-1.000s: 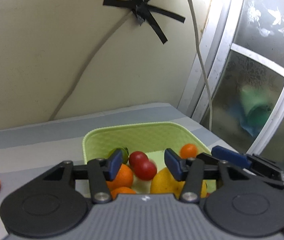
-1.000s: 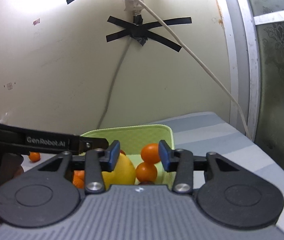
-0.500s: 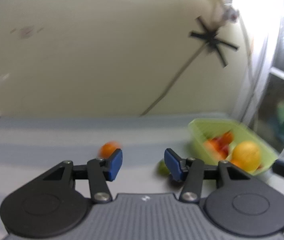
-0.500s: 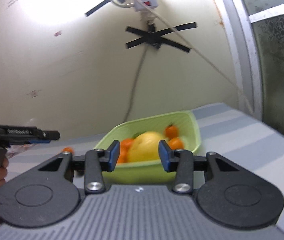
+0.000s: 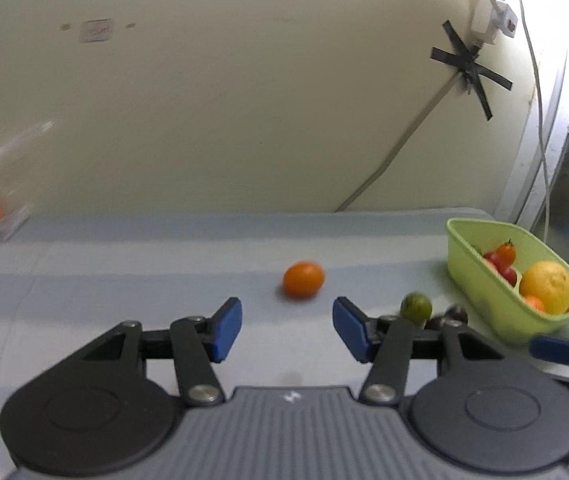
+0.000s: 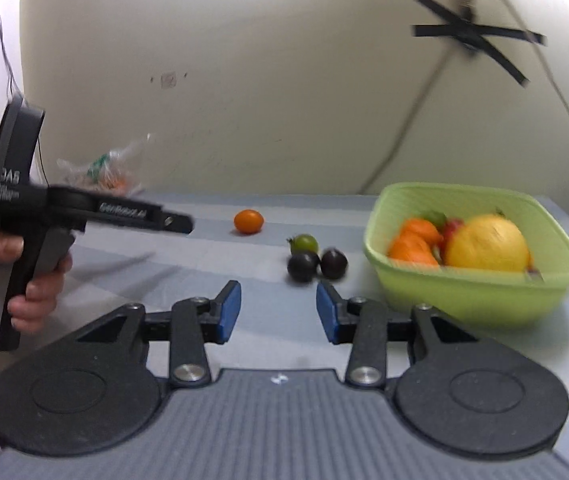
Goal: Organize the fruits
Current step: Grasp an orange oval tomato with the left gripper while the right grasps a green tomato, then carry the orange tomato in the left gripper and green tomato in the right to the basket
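A small orange fruit (image 5: 303,280) lies on the grey striped tabletop, just beyond my left gripper (image 5: 287,330). Its jaws are opening and nothing is between them. To its right sit a green tomato (image 5: 415,307) and a dark plum (image 5: 454,314). The lime-green basket (image 5: 468,280) at the right holds a large yellow citrus (image 5: 545,287), red tomatoes and orange fruits. My right gripper (image 6: 278,312) is open and empty, short of two dark plums (image 6: 302,266) and the green tomato (image 6: 304,242). The basket (image 6: 464,292) stands to its right. A hand (image 6: 24,280) holds the left gripper (image 6: 180,224) at the left.
A clear plastic bag (image 6: 104,172) with more fruit lies at the table's back left by the wall. A taped cable (image 5: 384,168) runs down the wall behind the table. A window frame (image 5: 540,152) borders the right side past the basket.
Both grippers have drawn away from over the basket and swung left. The left now faces the orange fruit on the table with its jaws wider. The right faces the plums.
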Tool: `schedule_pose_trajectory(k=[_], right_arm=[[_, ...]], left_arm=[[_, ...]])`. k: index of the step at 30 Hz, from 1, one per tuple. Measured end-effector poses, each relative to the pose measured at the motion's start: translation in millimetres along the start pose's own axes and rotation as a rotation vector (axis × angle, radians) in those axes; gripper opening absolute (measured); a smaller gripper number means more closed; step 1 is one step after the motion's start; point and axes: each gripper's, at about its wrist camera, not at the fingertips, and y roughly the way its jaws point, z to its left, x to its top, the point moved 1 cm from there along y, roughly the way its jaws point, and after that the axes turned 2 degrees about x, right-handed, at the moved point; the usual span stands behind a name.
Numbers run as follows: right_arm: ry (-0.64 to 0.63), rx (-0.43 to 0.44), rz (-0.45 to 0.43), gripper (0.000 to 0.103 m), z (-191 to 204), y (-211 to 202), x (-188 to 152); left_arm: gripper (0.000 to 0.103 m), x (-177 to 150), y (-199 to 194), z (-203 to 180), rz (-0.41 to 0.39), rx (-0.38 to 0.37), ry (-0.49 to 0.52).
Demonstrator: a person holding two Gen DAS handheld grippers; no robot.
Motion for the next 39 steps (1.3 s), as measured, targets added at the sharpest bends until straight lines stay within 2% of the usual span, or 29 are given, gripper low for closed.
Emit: schedule_pose_trajectory(k=[2, 6, 9, 10, 12, 13, 14, 16, 21, 25, 27, 32, 34, 37, 39], right_arm=[[-0.011, -0.002, 0.037, 0.044, -4, 18, 18], [-0.011, 0.021, 0.158, 0.044, -20, 59, 51], [-0.049, 0.024, 0.254, 0.044, -24, 85, 60], [-0.061, 0.02, 0.279, 0.044, -24, 92, 61], [-0.084, 0.021, 0.327, 0.044, -25, 106, 60], [-0.104, 0.018, 0.344, 0.044, -24, 111, 59], [-0.133, 0.011, 0.356, 0.043, -21, 116, 60], [-0.185, -0.016, 0.38, 0.043, -14, 119, 58], [-0.271, -0.024, 0.433, 0.041, -9, 126, 57], [-0.304, -0.009, 0.439, 0.039, -9, 126, 58], [-0.317, 0.018, 0.451, 0.028, -7, 128, 58], [-0.335, 0.001, 0.454, 0.027, -4, 128, 60], [-0.328, -0.012, 0.396, 0.027, -1, 118, 62], [-0.26, 0.028, 0.285, 0.027, 2, 79, 62], [-0.222, 0.049, 0.23, 0.027, 4, 47, 51]], left_arm=[[0.06, 4, 12, -3, 0.001, -0.016, 0.023], [0.061, 6, 41, -11, 0.006, 0.005, 0.078], [0.061, 5, 57, -13, 0.02, 0.017, 0.1], [0.061, 7, 59, -10, 0.023, -0.006, 0.088], [0.06, 8, 60, -8, 0.006, -0.002, 0.098], [0.055, 8, 63, -9, 0.016, 0.005, 0.109], [0.045, 10, 67, -8, 0.035, -0.001, 0.104], [0.035, 10, 70, -6, 0.053, -0.046, 0.089], [0.033, 8, 67, -9, 0.048, -0.045, 0.104], [0.033, 7, 62, -12, 0.045, -0.031, 0.106], [0.033, 4, 55, -15, 0.048, -0.033, 0.107], [0.033, -5, 26, -17, 0.044, -0.052, 0.087], [0.033, -10, 11, -15, 0.038, -0.068, 0.067], [0.033, -18, -15, -15, 0.026, -0.099, 0.043], [0.033, -26, -32, -22, 0.019, -0.133, 0.045]])
